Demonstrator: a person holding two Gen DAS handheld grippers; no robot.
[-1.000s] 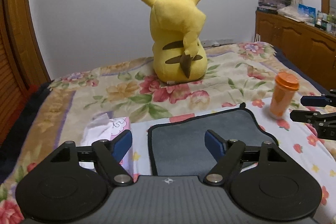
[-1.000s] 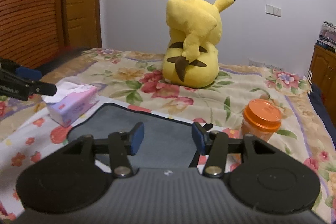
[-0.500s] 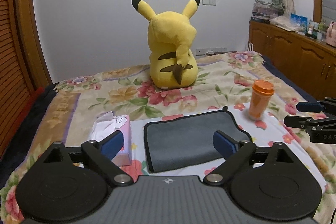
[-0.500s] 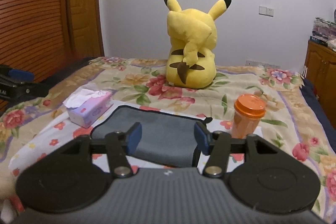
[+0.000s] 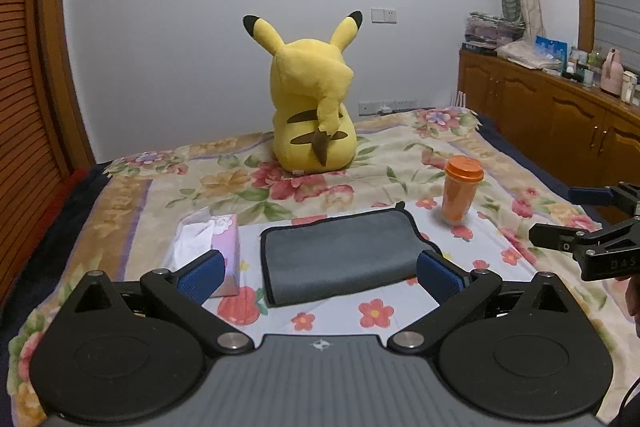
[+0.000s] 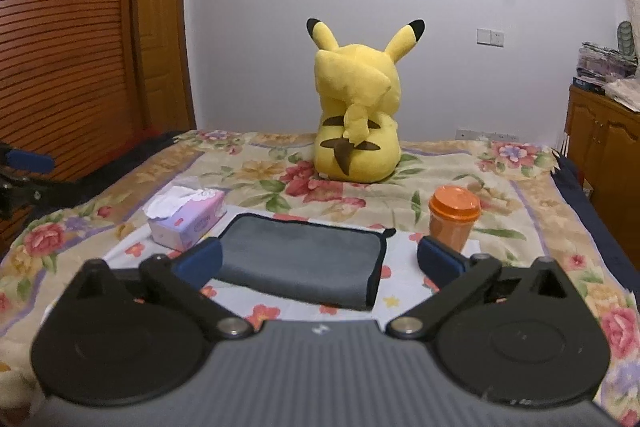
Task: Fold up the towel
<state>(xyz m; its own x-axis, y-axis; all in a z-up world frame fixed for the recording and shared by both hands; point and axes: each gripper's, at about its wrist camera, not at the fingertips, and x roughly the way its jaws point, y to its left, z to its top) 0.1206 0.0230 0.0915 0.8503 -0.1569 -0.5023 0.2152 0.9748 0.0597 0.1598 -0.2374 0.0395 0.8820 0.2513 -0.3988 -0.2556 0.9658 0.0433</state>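
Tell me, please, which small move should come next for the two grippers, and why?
Probably hold both back and stop. The grey towel already lies folded flat on the bedspread, between the tissue box and the orange cup. The left hand-held gripper and the right hand-held gripper are open, raised above it, touching nothing.

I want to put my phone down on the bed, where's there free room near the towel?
Free: the sheet in front of the towel, and the quilt between it and the plush toy. Crowded: the tissue box on the towel's left, the orange cup on its right.
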